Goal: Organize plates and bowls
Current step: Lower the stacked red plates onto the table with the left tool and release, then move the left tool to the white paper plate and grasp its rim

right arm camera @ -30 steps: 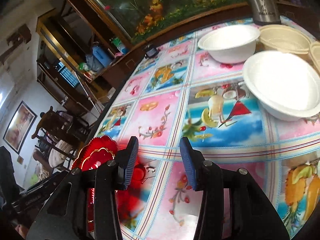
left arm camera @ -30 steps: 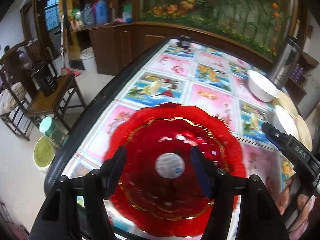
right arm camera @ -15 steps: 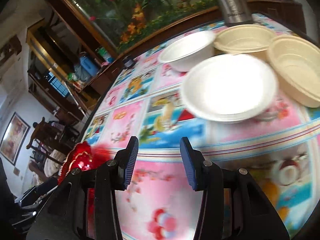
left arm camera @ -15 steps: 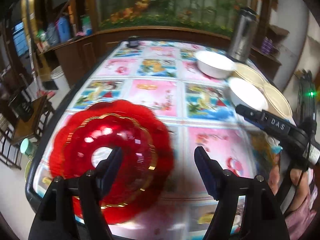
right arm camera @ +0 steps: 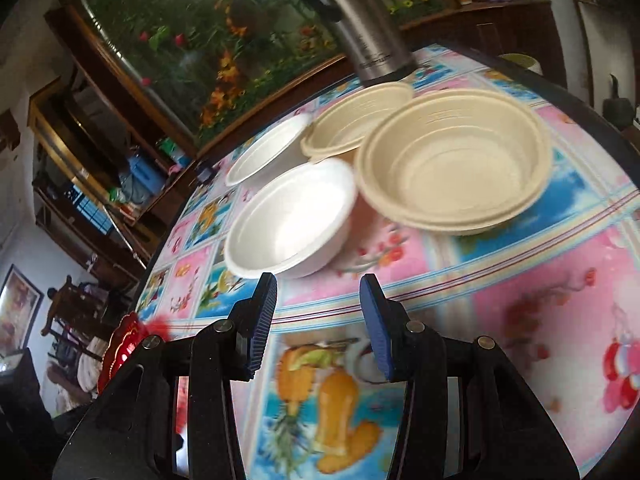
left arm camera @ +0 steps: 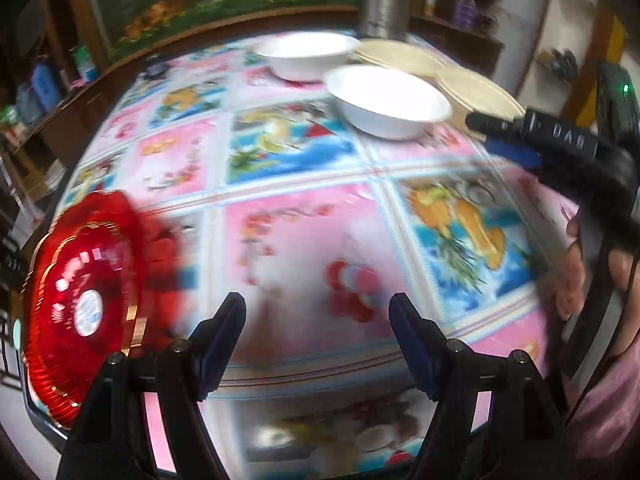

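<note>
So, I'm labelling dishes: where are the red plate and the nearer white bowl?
red plate point(left arm camera: 86, 300), left wrist view, on its centre.
nearer white bowl point(right arm camera: 288, 220), right wrist view, on its inner bottom.

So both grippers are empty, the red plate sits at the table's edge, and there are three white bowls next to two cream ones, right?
Not quite: there are two white bowls, not three. The right wrist view shows a nearer white bowl and a farther white bowl beside the two cream bowls. The rest holds: left gripper and right gripper hold nothing, and the red plate sits at the table's edge.
</note>
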Demonstrator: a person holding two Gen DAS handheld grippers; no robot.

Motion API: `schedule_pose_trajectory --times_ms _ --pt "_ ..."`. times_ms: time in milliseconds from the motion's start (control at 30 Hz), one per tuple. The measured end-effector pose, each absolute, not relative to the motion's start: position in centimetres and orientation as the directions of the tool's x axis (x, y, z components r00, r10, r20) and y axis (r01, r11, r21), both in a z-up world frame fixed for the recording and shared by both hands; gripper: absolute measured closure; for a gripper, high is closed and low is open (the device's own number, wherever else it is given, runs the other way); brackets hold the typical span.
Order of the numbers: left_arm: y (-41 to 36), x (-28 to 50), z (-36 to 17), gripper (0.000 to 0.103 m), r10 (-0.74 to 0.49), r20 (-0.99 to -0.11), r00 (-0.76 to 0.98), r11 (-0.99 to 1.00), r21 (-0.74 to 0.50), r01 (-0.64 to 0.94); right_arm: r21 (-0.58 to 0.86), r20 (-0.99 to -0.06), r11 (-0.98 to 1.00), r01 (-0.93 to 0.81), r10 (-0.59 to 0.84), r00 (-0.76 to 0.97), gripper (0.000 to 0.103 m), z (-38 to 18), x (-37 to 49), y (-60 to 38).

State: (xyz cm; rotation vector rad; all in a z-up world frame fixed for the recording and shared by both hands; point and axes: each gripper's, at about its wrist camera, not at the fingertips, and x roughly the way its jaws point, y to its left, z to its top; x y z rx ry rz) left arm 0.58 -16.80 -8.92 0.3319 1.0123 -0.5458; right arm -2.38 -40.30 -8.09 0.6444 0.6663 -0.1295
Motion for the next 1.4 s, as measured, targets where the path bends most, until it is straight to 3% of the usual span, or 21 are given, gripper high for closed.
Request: schedule_pose_trajectory --times_ms 400,733,900,1033,1200,1400 --pt "-24.3 0.5 -9.2 0.029 -0.33 -0.9 0.284 0.734 -0.056 0.677 0.594 -0.58 0.686 0.419 0.006 0.814 0.06 -8.3 -9.2 -48.6" --pt "-25.2 3.4 -8.9 0.029 -0.366 -0.908 0.205 0.779 -0.178 0.602 0.689 -0.553 0.571 0.447 0.014 0.833 0.06 -8.8 -10.0 -51.6" --pt "-20.7 7.7 -7.5 0.029 -0.35 -0.897 0.27 0.872 -0.207 0.444 0.778 -0.509 0.544 0.314 0.253 0.823 0.06 -8.4 -6.4 -49.0" --pt "-18.1 10.5 -6.5 0.029 -0.318 -0.887 0.335 0.916 -0.196 0.35 0.813 -0.49 0.519 0.264 0.366 0.791 0.06 -8.3 -2.8 -46.4" --pt "-18.4 13.3 -6.8 0.029 -0.308 -0.889 0.339 0.928 -0.202 0.312 0.792 -0.55 0.524 0.315 0.386 0.741 0.06 -9.1 1.2 -43.6" --pt "-20.9 16.4 -7.4 0.029 -0.319 -0.881 0.35 0.932 -0.225 0.283 0.73 -0.613 0.554 0.401 0.268 0.744 0.06 -9.2 2.4 -43.4"
